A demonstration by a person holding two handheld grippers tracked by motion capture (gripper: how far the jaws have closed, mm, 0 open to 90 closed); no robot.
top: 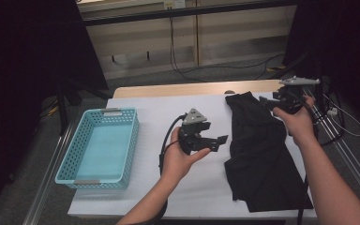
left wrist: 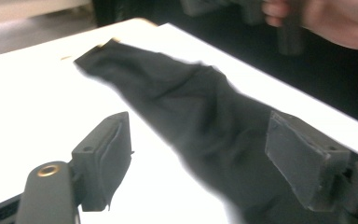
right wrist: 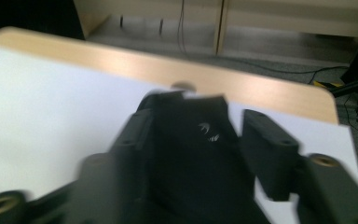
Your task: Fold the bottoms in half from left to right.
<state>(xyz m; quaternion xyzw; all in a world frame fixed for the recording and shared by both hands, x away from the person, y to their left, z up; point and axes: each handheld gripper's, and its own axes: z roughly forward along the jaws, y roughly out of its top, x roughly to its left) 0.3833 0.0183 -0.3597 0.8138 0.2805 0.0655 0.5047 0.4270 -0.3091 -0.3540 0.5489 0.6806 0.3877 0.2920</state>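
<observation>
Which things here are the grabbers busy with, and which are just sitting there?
Part of the job:
- black cloth, lying flat on the table, nothing gripping it
- left gripper, open, just beside the cloth
- right gripper, open, above the cloth's far end

Just lying about:
- blue basket, empty, at the left
- white table
- cables on the floor behind

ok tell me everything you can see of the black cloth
The black cloth is a soft, matte garment lying loose on the right part of the white table. It is long, narrow at the far end and wider and rumpled toward the near edge, with folds across its middle. A small pale mark shows near its far end. Nothing grips it: both hand-held grippers are off it with jaws open.
</observation>
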